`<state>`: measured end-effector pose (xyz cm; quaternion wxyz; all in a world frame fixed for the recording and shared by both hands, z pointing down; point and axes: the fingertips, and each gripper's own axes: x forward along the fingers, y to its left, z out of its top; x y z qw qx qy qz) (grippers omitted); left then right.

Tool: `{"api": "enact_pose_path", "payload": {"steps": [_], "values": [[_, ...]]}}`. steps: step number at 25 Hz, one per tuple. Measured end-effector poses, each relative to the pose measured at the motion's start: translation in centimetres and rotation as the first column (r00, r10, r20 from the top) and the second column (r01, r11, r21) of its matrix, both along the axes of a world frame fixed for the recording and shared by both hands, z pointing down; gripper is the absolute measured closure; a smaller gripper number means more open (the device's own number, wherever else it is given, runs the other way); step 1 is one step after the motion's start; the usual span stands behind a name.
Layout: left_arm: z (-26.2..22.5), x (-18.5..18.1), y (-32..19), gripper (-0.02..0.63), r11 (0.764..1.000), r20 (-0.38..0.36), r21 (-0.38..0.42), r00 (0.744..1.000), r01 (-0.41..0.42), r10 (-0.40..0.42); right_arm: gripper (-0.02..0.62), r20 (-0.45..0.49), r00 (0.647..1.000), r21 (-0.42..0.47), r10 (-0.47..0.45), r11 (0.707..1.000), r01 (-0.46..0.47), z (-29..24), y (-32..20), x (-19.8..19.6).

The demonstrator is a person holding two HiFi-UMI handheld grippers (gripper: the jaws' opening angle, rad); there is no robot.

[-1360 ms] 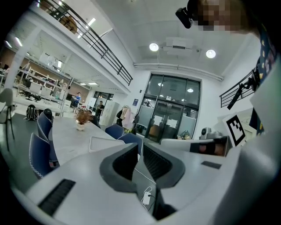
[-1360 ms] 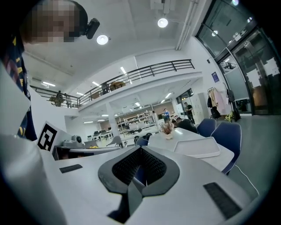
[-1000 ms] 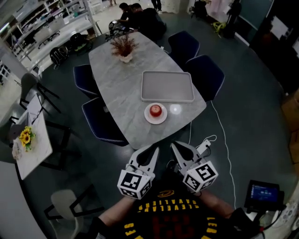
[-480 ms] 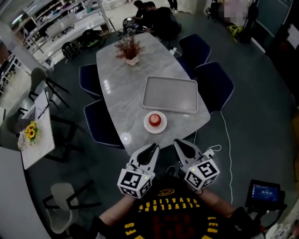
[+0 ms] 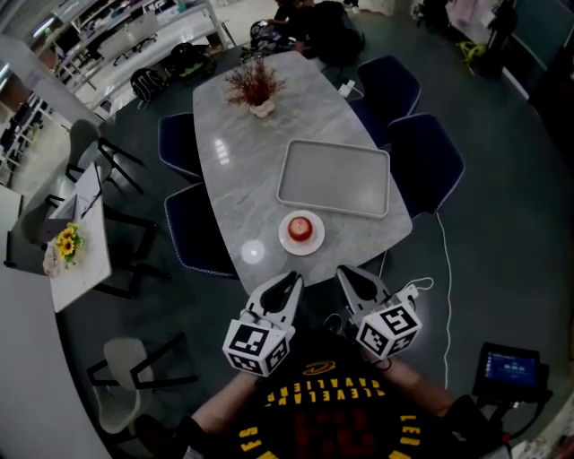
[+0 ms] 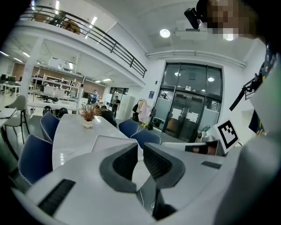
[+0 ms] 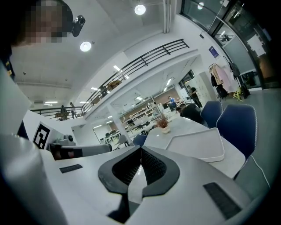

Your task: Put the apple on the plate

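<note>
while apple (image 5: 302,227) sits on plate (image 5: 284,238) | left hand-held gripper (image 5: 289,285) narrowly apart, empty | right hand-held gripper (image 5: 352,276) closed

Large open-plan office, two storeys.
- Long marble-look meeting table (image 5: 238,152), blue upholstered chairs (image 5: 421,161) round it, dried-plant vase (image 5: 256,92) as centrepiece.
- People (image 5: 314,20) sat at far end; backpacks (image 5: 154,81) lay on dark floor.
- Rows of desks and shelving (image 6: 52,90) stood behind, lit by strip lights.
- Mezzanine with black railing (image 6: 112,44) ran overhead; recessed ceiling lights (image 6: 165,33).
- Tall glass entrance doors (image 6: 184,116), coat rack (image 6: 141,107) beside them.
- Small side table (image 5: 90,269) carried yellow flowers (image 5: 66,242).
</note>
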<state>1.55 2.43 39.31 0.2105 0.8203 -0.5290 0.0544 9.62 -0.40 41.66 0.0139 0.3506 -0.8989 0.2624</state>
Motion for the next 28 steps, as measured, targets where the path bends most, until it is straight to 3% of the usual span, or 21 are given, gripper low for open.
{"api": "enact_pose_path", "payload": {"steps": [13,25,28], "values": [[0.7,-2.6,-4.1,0.565,0.998,-0.044,-0.024,0.998,-0.051,0.050,0.589,-0.053,0.994,-0.024,0.093,0.995,-0.095,0.8,-4.1,-0.7],[5.0,-8.8,-6.1,0.563,0.984,-0.148,-0.086,0.979,-0.156,0.142,0.588,-0.123,0.972,-0.062,0.202,0.976,-0.210,4.4,-5.5,-4.3],[6.2,-9.7,-6.5,0.510,0.976,-0.156,-0.112,0.973,-0.187,0.168,0.565,-0.152,0.961,-0.072,0.229,0.968,-0.242,5.3,-5.8,-4.5]]}}
